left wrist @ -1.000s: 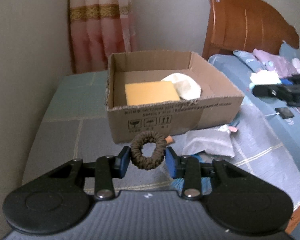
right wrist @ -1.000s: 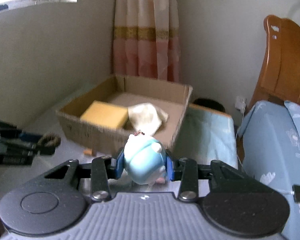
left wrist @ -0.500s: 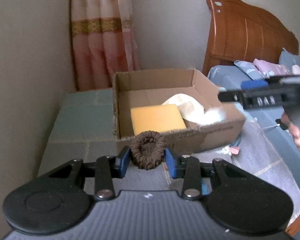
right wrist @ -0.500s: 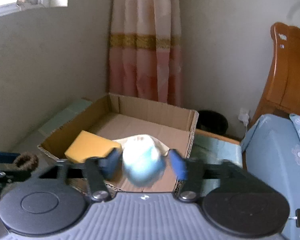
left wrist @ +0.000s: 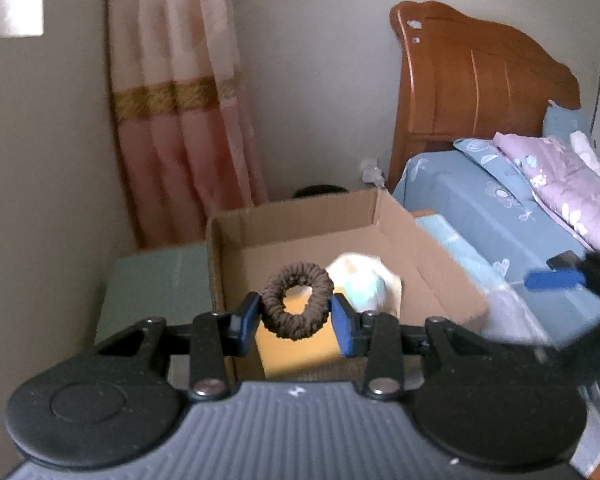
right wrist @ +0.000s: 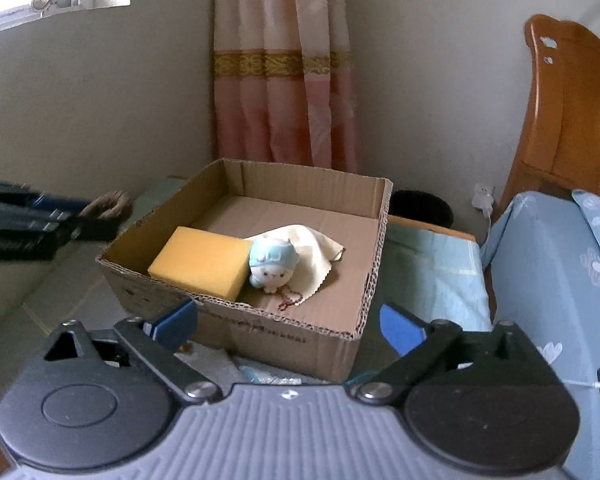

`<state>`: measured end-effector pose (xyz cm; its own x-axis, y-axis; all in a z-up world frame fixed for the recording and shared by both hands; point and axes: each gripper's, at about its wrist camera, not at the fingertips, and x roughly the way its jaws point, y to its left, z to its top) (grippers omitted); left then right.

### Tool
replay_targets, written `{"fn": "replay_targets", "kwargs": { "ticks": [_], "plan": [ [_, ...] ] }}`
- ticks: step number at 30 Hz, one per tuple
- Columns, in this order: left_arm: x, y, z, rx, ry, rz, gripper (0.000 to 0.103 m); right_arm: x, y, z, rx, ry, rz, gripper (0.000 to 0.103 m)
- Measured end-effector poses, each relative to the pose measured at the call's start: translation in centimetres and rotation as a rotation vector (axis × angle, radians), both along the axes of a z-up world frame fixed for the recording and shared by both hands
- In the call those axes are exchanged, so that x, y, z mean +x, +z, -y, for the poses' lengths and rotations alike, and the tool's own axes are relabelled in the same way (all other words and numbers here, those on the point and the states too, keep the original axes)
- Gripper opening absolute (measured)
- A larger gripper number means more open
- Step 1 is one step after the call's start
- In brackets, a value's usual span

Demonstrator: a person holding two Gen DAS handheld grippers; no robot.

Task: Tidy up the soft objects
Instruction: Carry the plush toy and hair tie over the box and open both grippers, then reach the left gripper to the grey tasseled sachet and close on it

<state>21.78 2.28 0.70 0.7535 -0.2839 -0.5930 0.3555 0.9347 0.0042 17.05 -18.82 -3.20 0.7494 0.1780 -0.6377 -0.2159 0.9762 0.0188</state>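
My left gripper (left wrist: pixel 296 322) is shut on a brown hair scrunchie (left wrist: pixel 298 301) and holds it above the near left part of the cardboard box (left wrist: pixel 427 264). My right gripper (right wrist: pixel 288 326) is open and empty, just in front of the box (right wrist: pixel 373 240). Inside the box lie a yellow sponge (right wrist: pixel 202 260), a cream cloth (right wrist: pixel 307 240) and a small blue and white plush toy (right wrist: pixel 272 266) with a bead chain. In the right wrist view the left gripper and scrunchie (right wrist: pixel 108 202) show blurred at the left.
The box sits on a table with a grey-green cloth (right wrist: pixel 431 256). A bed with blue sheets (right wrist: pixel 559 280) and a wooden headboard (left wrist: pixel 479 92) lies to the right. A pink curtain (right wrist: pixel 284 64) hangs behind. A black bin (right wrist: pixel 419 208) stands behind the box.
My right gripper has opened and let the plush toy drop into the box, then drawn back. My left gripper has moved forward with the scrunchie to above the box.
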Motion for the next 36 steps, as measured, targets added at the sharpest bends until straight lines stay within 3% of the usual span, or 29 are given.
{"fn": "replay_targets", "kwargs": {
  "ticks": [12,14,16,17,26,36],
  "plan": [
    [10.6,0.0,2.6,0.036,0.027,-0.085,0.038,-1.9,0.7,0.4,0.082,-0.066,-0.03,0.103],
    [11.7,0.0,2.7,0.023,0.042,-0.09,0.042,-1.9,0.6,0.5,0.096,-0.07,-0.035,0.103],
    [12.3,0.2,2.6,0.009,0.07,-0.079,0.074,-1.9,0.5,0.7,0.099,-0.079,-0.041,0.103],
    [12.3,0.2,2.6,0.013,0.089,-0.078,0.102,-1.9,0.4,0.8,0.098,-0.083,-0.044,0.103],
    [9.4,0.2,2.3,0.051,0.092,-0.068,0.102,-2.6,-0.9,0.8,0.078,-0.13,-0.1,0.103],
    [0.3,2.5,3.0,0.131,0.036,0.013,0.102,-4.9,-0.6,1.1,0.05,-0.206,-0.107,0.103]
  ]
}}
